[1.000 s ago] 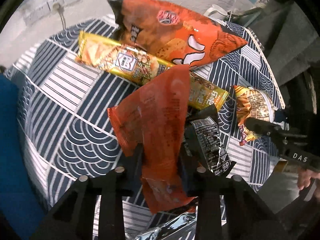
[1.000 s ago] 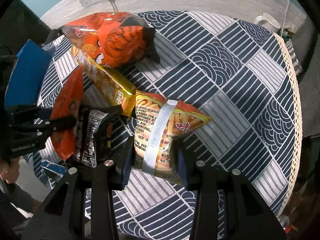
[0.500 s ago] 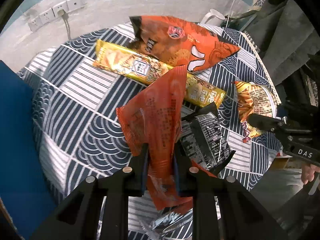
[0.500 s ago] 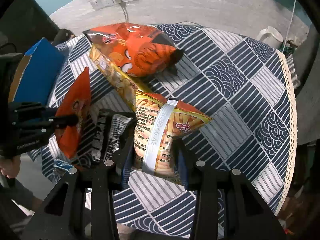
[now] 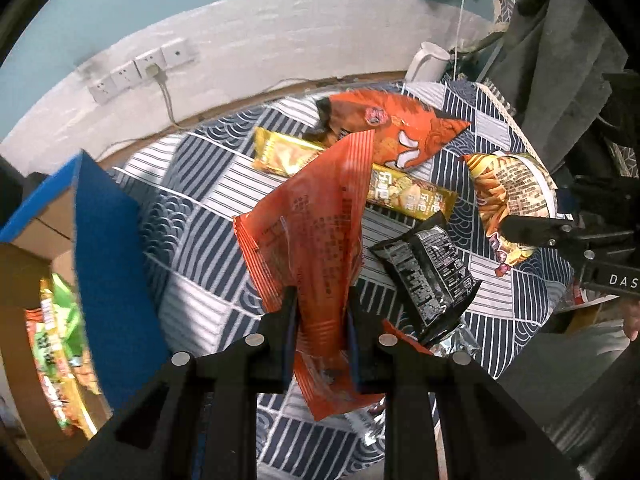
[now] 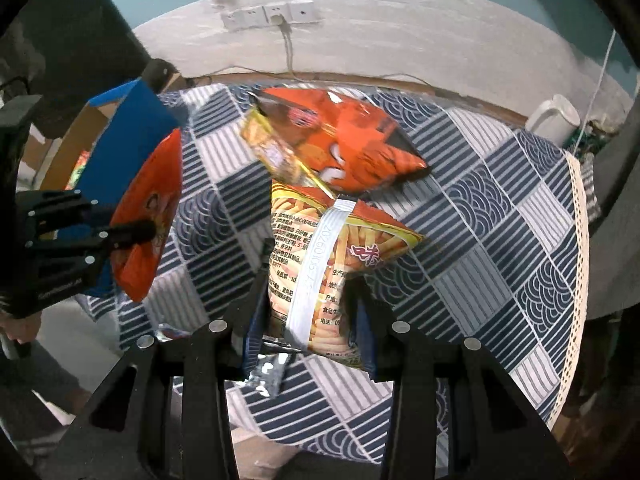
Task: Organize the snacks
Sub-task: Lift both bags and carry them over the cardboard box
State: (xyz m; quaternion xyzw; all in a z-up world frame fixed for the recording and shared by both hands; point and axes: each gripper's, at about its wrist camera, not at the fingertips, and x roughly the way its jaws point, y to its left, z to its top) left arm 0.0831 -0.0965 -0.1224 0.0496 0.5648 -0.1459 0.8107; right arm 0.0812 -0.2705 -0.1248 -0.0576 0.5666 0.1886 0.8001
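Red-orange packet (image 5: 316, 232): pinched in the left claw (image 5: 320, 312), lower centre of the left wrist view, hanging clear of the table (image 5: 192, 184).
Fries bag (image 6: 320, 264): clamped in the right claw (image 6: 308, 320), centre of the right wrist view.
Change: both claws have lifted since a second ago; the left one pinched tight only within that second.
Box (image 5: 100, 248): blue-flapped carton now at left, snack packs inside (likely the destination).
Left behind: big orange bag (image 5: 396, 136), yellow bar (image 5: 400, 192), black packet (image 5: 428, 272) on the table.
Meaning: two snacks ready to carry to the box.
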